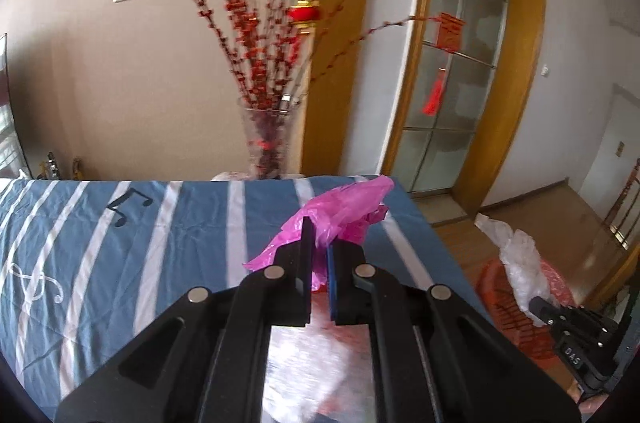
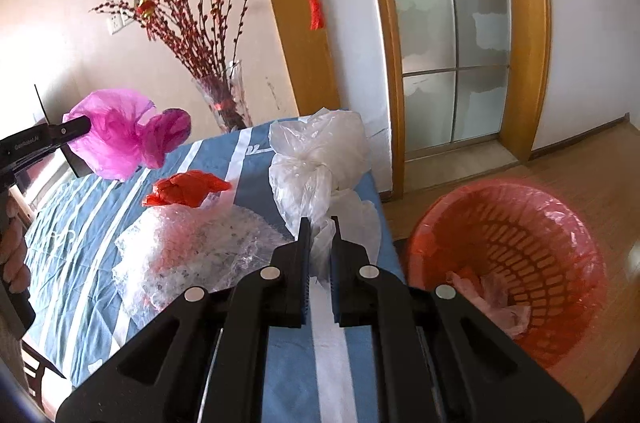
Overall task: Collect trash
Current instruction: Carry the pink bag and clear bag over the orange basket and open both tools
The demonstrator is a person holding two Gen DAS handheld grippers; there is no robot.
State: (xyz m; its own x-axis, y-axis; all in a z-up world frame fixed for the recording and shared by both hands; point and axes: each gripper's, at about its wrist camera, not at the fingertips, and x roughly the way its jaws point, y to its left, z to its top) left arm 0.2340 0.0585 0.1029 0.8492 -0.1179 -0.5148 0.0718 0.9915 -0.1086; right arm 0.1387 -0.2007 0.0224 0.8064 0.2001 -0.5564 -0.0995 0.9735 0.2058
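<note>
My left gripper (image 1: 320, 235) is shut on a pink plastic bag (image 1: 344, 211) and holds it above the striped blue tablecloth (image 1: 120, 263); the same bag (image 2: 120, 139) hangs from it in the right wrist view. My right gripper (image 2: 320, 227) is shut on a clear white plastic bag (image 2: 320, 159) lifted near the table's right edge; this bag (image 1: 520, 263) also shows in the left wrist view. A red bag (image 2: 184, 189) and bubble wrap (image 2: 192, 247) lie on the table. A red trash basket (image 2: 508, 263) stands on the floor to the right.
A glass vase (image 1: 266, 139) with red branches stands behind the table's far edge. A glass door with a wooden frame (image 2: 452, 35) is at the back right. The basket holds some crumpled trash (image 2: 492, 299). Wooden floor (image 2: 580, 159) surrounds the basket.
</note>
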